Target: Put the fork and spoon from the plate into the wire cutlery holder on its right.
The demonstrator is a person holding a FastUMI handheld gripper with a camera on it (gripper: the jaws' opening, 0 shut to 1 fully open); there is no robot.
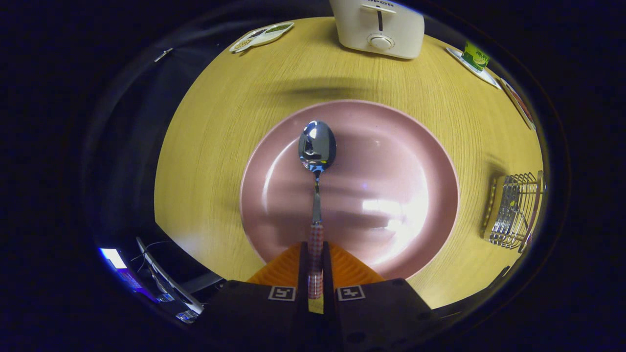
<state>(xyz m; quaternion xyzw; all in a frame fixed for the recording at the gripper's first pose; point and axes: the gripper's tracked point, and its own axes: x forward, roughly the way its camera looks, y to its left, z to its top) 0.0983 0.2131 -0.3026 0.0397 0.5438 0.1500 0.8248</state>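
My gripper [315, 254] is shut on the red-checked handle of a metal spoon [317, 146]. The spoon points straight ahead from between the orange fingers [283, 266], and its shiny bowl hangs over the left middle of a pink plate [391, 146]. The plate lies on the round wooden table just beyond the fingers. The wire cutlery holder [513, 210] stands on the table to the right of the plate, with some metal cutlery inside it.
A white toaster [379, 27] stands at the table's far edge. A small white dish [261, 36] lies far left, and a green-labelled item on a white tray [474, 56] sits far right. The table's left edge drops to a dark floor with cables.
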